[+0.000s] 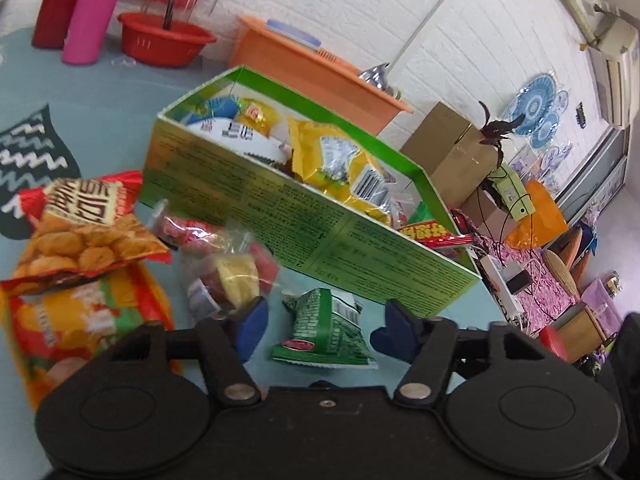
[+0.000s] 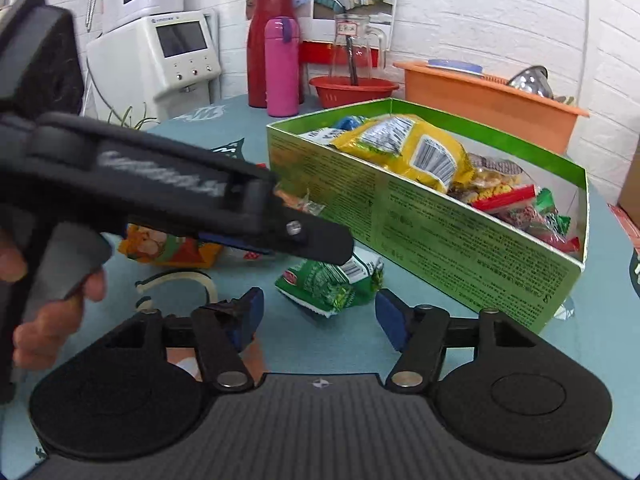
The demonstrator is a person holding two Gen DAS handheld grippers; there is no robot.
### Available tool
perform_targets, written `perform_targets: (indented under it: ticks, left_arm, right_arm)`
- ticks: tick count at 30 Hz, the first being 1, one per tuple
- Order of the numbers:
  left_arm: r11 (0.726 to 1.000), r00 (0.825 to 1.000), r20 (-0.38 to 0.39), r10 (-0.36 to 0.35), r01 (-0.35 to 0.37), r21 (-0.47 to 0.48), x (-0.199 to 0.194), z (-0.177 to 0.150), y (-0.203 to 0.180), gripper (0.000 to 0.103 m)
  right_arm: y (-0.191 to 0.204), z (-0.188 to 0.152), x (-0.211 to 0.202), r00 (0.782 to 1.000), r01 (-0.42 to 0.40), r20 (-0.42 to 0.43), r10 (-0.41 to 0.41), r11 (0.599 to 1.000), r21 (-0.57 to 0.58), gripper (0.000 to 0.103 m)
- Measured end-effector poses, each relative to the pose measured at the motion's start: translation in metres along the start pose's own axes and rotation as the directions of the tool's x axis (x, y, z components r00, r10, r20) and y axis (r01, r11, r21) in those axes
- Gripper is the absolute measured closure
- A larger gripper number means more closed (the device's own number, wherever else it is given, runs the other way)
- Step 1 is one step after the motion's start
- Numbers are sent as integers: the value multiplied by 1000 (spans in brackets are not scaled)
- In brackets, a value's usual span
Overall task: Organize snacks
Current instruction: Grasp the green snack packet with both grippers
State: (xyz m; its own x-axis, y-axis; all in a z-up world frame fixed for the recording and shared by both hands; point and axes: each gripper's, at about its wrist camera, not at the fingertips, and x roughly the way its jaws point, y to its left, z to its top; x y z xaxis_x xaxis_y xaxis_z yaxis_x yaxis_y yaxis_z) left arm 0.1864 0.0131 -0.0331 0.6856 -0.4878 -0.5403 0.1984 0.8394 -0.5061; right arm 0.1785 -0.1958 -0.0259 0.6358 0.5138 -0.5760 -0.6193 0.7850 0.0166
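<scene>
Box (image 1: 304,216): green card, small dark print on sides.
Small packet (image 1: 324,332): green and white, red oval logo.
Biscuit bag (image 1: 80,228): red-orange, white label with dark characters.
Large bag in box (image 2: 408,148): yellow, white barcode panels.
Table (image 1: 112,120): pale blue.
Finger pads (image 1: 252,326): blue.
Flask (image 2: 282,66): pink.

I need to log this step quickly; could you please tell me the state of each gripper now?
Left gripper: open, holding nothing; the green snack packet lies between its fingers.
Right gripper: open, empty.
</scene>
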Motion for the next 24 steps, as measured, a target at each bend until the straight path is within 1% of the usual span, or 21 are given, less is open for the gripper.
perform_targets:
  ticks: [1,2,4,5,6,9,10,11,12,13,14,16,19,22,24]
  left_arm:
    - [1000,1000,-7,-8,8,-7,4,1,2,24]
    - [1000,1000,-8,-12,12,-10,7,2,3,24]
    - [1000,1000,-5,-8,8,-16,10,2,5,24]
    - [1000,1000,-6,-16,15,-20,11,2,5,25]
    - [999,1000,-9,-22,22,-25,11,2,6,29]
    - [999,999,-24,-35,34,-31,9,1,8,29]
    - [999,999,-27,-38,37,-39,9,0,9,29]
    - [999,999,-23,-33,32,-40,9,-1,9,29]
    - [999,999,-19,-34,33,-41,8,-2,9,29]
    - [998,999,-15,-34,34,-44,6,-4,8,30]
    - [999,999,-13,-33,32,-43,3,-6,7,30]
    - [999,999,-5,-37,37,-36,-3,-9,1,31]
    - [998,998,21,-55,56,-20,-15,-11,-10,31]
    - [997,995,59,-82,81,20,-27,-4,-28,31]
    - [994,991,87,-101,97,47,-33,5,-40,31]
  right_arm:
    - [-3,0,1,1000,0,-4,0,1000,11,11]
    - [-5,1,2,1000,-1,-5,1,1000,22,12]
    - [-8,2,3,1000,-7,-1,7,999,45,12]
    - [-9,3,5,1000,-11,-1,11,999,53,12]
    - [-10,5,8,1000,-12,-2,12,998,61,12]
    - [-11,6,14,1000,-21,-2,21,996,89,12]
    - [-11,6,15,1000,-20,0,20,995,94,15]
    - [-10,6,17,1000,-14,1,14,995,97,20]
    - [-10,6,17,1000,-16,5,15,995,101,23]
    - [-10,5,17,1000,-17,8,16,994,106,28]
    - [-9,4,15,1000,-16,10,15,994,104,31]
    - [-6,3,10,1000,-12,8,11,996,87,34]
    - [-5,3,-3,1000,-1,27,0,998,69,34]
    - [-6,7,-20,997,12,69,-17,998,63,34]
    - [-5,12,-34,993,35,115,-40,998,46,34]
